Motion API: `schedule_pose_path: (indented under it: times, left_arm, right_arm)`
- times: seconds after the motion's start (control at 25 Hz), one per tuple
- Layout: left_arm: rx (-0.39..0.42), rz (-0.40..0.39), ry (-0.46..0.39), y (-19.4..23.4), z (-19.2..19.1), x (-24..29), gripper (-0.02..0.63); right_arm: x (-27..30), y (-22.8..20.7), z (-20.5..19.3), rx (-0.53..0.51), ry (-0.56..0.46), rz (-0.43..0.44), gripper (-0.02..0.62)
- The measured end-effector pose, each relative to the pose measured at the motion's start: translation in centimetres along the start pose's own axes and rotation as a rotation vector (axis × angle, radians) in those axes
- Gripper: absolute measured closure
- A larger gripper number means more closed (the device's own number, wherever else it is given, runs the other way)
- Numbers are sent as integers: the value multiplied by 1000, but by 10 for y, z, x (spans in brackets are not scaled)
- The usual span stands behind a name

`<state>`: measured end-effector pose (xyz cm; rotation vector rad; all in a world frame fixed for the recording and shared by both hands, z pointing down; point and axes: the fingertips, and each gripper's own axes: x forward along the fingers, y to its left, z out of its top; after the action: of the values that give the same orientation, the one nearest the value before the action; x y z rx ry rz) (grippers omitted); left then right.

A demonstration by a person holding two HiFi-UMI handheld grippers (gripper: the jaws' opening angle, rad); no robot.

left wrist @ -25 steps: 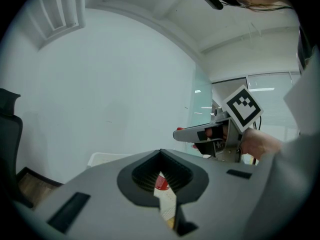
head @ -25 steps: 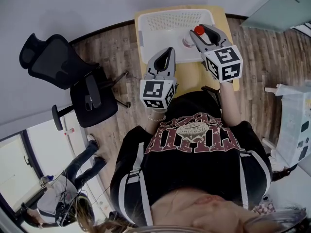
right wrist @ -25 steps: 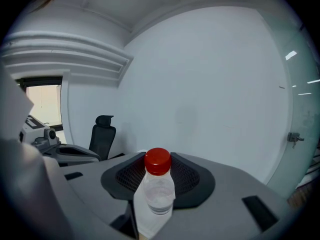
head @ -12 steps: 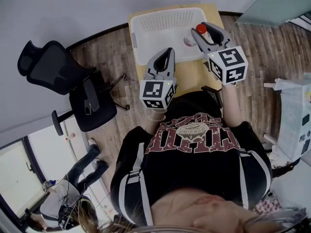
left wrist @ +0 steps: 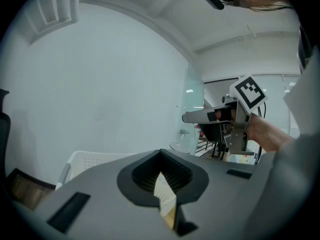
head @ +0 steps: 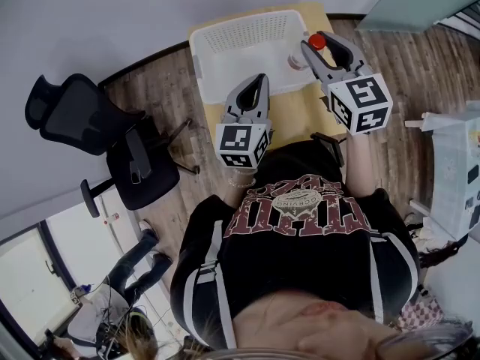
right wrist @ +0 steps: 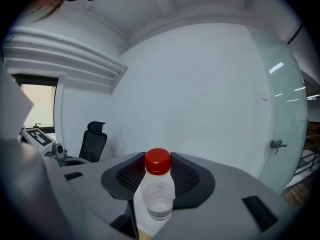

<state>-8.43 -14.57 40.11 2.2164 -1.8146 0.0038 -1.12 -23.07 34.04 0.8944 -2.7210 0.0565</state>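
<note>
A clear plastic bottle [head: 300, 57] with a red cap [right wrist: 158, 161] stands upright between the jaws of my right gripper [head: 315, 48], which is shut on it. In the head view it hangs over the right rim of a white perforated basket [head: 240, 32] on a yellow wooden table [head: 300, 105]. The right gripper view shows the bottle [right wrist: 158, 196] in the middle of the jaws, almost empty. My left gripper [head: 255, 82] hovers over the basket's near rim, shut, with nothing in it. A thin slit between its jaws [left wrist: 164, 196] shows only basket mesh.
A black office chair [head: 82, 126] stands on the wood floor left of the table. Another person [head: 112, 306] sits at the lower left. A white unit [head: 457, 171] stands at the right. A white wall and a glass door [right wrist: 287, 149] lie beyond.
My right gripper has carried the bottle rightward, from over the basket's inside to its right rim. The bottle no longer shows through the left gripper's slit. The left gripper has barely moved.
</note>
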Motion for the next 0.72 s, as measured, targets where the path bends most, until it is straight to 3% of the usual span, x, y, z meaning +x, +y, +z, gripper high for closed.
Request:
schedule_pose_path:
  times: [0.72]
  left_arm:
    - [14, -96, 19, -46, -4, 30, 560]
  right_arm:
    - [-49, -52, -5, 20, -7, -119, 431]
